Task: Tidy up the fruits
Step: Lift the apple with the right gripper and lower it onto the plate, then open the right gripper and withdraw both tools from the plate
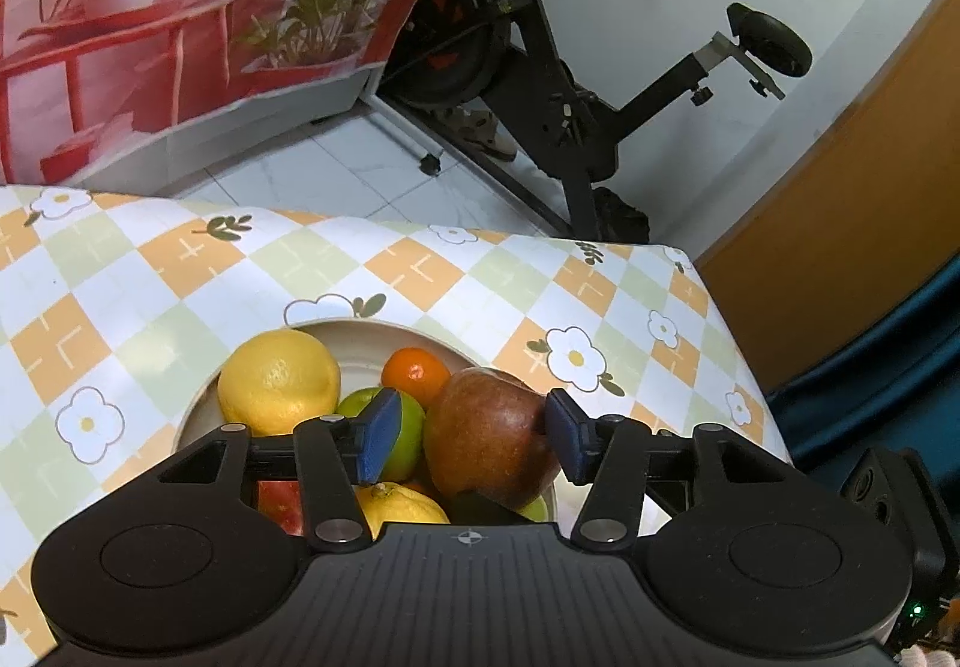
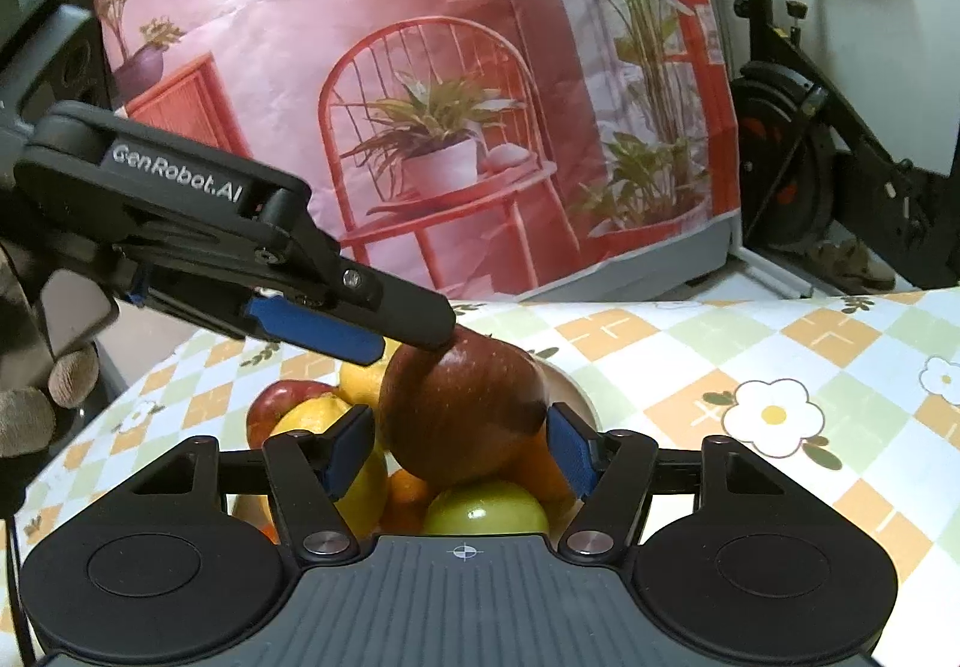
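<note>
A red apple (image 1: 492,439) (image 2: 462,415) sits above a pile of fruit in a pale bowl (image 1: 360,331). My left gripper (image 1: 468,427) stands open around it. Its right pad touches the apple, and a gap shows at its left pad. In the right wrist view the left gripper (image 2: 408,346) reaches in from the left, one finger lying over the apple's top. My right gripper (image 2: 459,445) is shut on the apple, a blue pad on each side. In the bowl lie a lemon (image 1: 276,385), an orange (image 1: 417,373), a green apple (image 1: 411,439) (image 2: 486,511) and more fruit, partly hidden.
The bowl stands on a table with a checked flower cloth (image 1: 180,277), whose far edge and right corner are near. Beyond stand an exercise bike (image 1: 540,85) and a printed backdrop (image 2: 420,67). A gloved hand (image 2: 36,397) holds the left gripper.
</note>
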The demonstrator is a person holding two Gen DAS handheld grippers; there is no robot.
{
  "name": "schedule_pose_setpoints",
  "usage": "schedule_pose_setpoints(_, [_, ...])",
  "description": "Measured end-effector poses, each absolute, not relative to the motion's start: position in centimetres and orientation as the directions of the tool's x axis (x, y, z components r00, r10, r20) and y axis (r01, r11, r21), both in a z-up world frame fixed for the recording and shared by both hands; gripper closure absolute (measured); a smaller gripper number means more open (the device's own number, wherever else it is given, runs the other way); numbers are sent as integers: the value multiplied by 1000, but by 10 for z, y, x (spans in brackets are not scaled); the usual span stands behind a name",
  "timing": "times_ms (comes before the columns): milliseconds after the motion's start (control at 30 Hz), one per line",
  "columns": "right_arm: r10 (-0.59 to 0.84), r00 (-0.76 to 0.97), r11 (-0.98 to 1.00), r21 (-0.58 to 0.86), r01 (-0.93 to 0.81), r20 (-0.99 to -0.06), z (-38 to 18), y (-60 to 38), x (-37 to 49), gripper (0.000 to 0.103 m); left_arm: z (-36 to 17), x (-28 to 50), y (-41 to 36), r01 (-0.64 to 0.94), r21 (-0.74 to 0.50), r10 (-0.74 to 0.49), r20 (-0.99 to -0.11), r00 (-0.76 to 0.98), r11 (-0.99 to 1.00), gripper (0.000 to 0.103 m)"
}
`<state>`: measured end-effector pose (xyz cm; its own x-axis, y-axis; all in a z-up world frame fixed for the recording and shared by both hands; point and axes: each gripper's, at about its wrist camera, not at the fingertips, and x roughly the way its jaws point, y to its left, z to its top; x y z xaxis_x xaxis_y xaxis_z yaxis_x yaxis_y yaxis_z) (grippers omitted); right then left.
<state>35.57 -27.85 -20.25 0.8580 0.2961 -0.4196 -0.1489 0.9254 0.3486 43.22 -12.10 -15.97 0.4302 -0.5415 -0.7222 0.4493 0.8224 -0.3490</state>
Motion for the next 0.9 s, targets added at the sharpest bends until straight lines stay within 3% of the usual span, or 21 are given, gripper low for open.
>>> schedule_pose_setpoints(533, [275,866,934,329,-138,-417,-197,-276,353,39,-153,426,-115,447,-334,-536,-703,468,830,44])
schedule_pose_setpoints(667, [261,871,939,317,-129,-417,-192,-275,349,29,-145,418,-110,453,-311,-527,-690,497,835,40])
schedule_pose_setpoints(833, [215,889,951,295,-96,-405,-178,-275,333,7,-125,394,-96,459,-243,-494,-652,575,855,22])
schedule_pose_setpoints(900, [188,892,955,288,-69,-411,-171,-274,326,3,-116,381,-88,456,-204,-472,-631,615,866,13])
